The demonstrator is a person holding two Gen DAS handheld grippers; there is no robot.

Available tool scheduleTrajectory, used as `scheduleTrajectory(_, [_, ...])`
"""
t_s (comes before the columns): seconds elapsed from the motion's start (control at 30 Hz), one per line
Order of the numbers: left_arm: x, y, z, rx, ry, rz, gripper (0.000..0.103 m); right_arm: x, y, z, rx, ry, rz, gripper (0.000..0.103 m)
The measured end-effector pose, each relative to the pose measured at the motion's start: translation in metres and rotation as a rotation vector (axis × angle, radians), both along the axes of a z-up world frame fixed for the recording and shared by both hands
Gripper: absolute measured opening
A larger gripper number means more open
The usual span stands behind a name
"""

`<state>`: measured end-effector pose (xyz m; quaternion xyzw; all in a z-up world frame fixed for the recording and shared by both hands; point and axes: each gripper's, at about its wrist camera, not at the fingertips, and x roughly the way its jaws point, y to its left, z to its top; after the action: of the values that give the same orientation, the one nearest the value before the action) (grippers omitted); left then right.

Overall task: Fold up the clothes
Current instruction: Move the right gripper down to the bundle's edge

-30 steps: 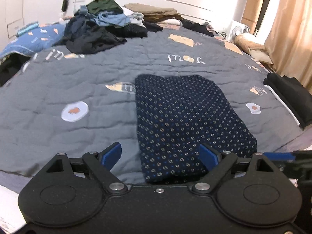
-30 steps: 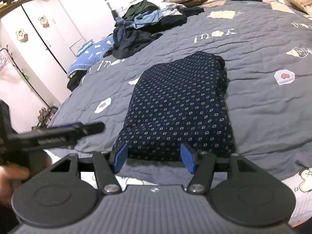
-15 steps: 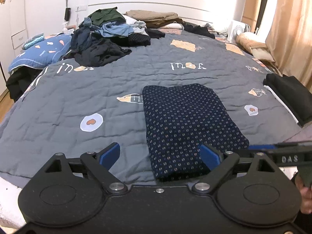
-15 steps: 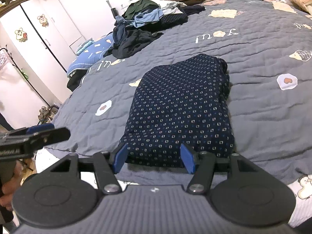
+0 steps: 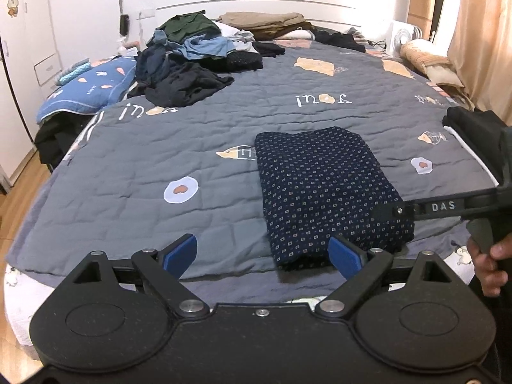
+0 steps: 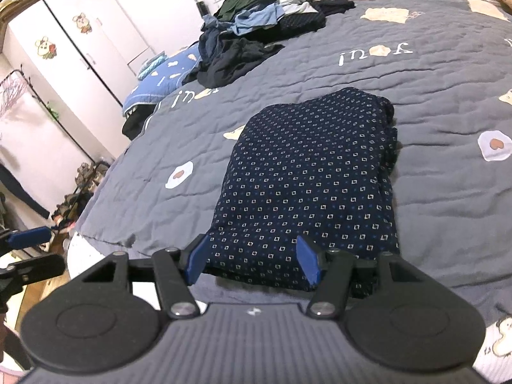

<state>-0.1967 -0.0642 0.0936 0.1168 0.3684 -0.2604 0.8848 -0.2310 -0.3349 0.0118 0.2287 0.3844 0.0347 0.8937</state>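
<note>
Left wrist view: the left gripper (image 5: pixel 260 254) has its blue fingers spread wide, nothing between them. The folded navy dotted garment (image 5: pixel 323 192), a flat rectangle, lies right of centre on the quilted grey bedspread (image 5: pixel 128 166); bare quilt lies to its left. "DAS" reads on the right gripper (image 5: pixel 444 206).

Right wrist view: fingers spread, empty, above the garment's near edge. Unfolded clothes pile (image 6: pixel 252 32) upper centre.

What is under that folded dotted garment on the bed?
The folded garment lies flat on the grey quilt. It partly covers a small animal patch at its left edge. Anything else beneath it is hidden.
</note>
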Motion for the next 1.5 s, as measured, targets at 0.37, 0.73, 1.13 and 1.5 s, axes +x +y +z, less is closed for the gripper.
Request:
scheduleTrajectory(0.37, [-0.011,0.02,0.006,0.021,0.02,0.018,0.089,0.015,0.0,-0.006,-0.013,0.023,0.033,0.059])
scheduleTrajectory(0.73, [0.013,-0.014,-0.014,-0.03,0.015,-0.022,0.092,0.019,-0.015,-0.004,-0.02,0.025,0.018,0.059])
scheduleTrajectory(1.13, [0.048,-0.043,-0.043,-0.074,0.059,-0.078,0.092,0.02,-0.041,-0.005,-0.029,0.049,-0.03,0.059])
scheduleTrajectory(1.5, [0.11,-0.04,-0.061,-0.175,0.137,-0.161,0.092,0.028,-0.07,-0.021,0.013,0.069,-0.05,0.059])
